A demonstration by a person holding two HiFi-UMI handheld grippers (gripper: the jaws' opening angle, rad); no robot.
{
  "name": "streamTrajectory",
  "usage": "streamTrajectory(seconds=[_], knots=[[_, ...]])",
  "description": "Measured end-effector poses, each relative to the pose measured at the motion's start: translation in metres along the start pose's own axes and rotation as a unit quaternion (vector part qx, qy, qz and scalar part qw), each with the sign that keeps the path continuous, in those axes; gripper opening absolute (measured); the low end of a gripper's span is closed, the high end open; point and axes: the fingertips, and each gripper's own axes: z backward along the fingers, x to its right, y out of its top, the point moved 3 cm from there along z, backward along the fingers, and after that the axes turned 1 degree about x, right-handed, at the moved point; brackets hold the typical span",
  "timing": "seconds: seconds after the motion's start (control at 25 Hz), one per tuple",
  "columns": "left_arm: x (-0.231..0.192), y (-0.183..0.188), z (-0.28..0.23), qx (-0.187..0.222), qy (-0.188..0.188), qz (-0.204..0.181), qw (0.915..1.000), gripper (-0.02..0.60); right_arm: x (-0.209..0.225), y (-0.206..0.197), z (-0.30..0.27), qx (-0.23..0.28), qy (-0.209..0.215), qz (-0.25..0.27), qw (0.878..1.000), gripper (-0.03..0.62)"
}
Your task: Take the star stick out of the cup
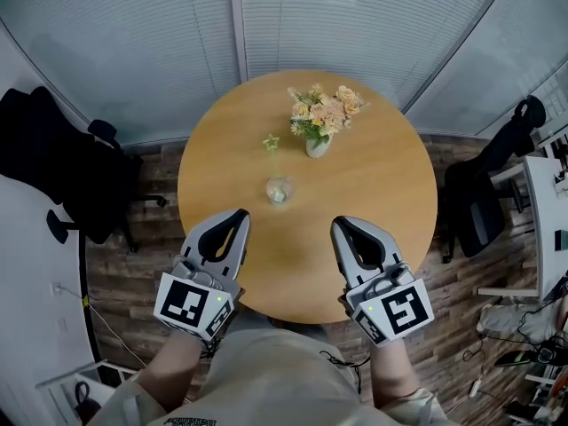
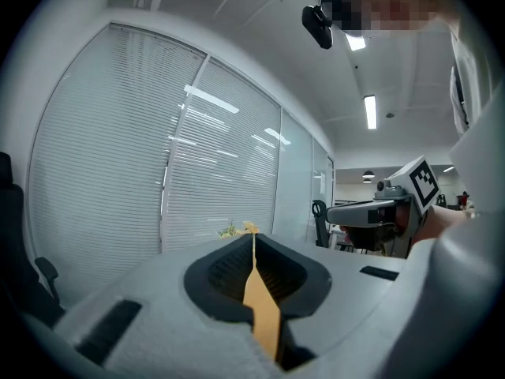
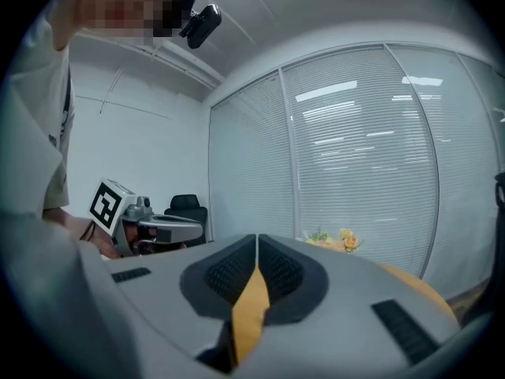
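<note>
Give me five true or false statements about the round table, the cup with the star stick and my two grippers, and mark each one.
1. The star stick stands in the cup. True.
2. The left gripper grips the star stick. False: its jaws are shut on nothing, and it sits nearer the person than the cup.
3. The vase of flowers stands farther from the person than the cup. True.
4. The right gripper has its jaws wide apart. False: its jaws are together, with nothing between them.
5. The cup sits at the table's right edge. False: it is near the middle of the table, a little left of the vase.
</note>
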Motion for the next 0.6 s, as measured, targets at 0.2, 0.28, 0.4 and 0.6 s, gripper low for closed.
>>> streamTrajectory(seconds=[0.2,0.28,0.4,0.6], knots=[[-0.003,0.006,-0.016,-0.005,-0.003,-0.016,0.9999,0.026,0.008,0.0,-0.016,0.004,0.019,-0.02,1.0,0.034],[-0.009,0.008,-0.027,-0.007,-0.002,-0.02,0.9998,0.026,0.01,0.006,-0.023,0.01,0.024,-0.021,0.999,0.034],[-0.021,0.007,-0.044,-0.012,-0.001,-0.013,0.9998,0.033,0.013,0.017,-0.034,0.023,0.03,-0.018,0.999,0.034],[-0.033,-0.009,-0.078,-0.03,-0.007,0.001,0.9995,0.176,0.022,0.025,-0.048,0.033,0.032,-0.019,0.999,0.034]])
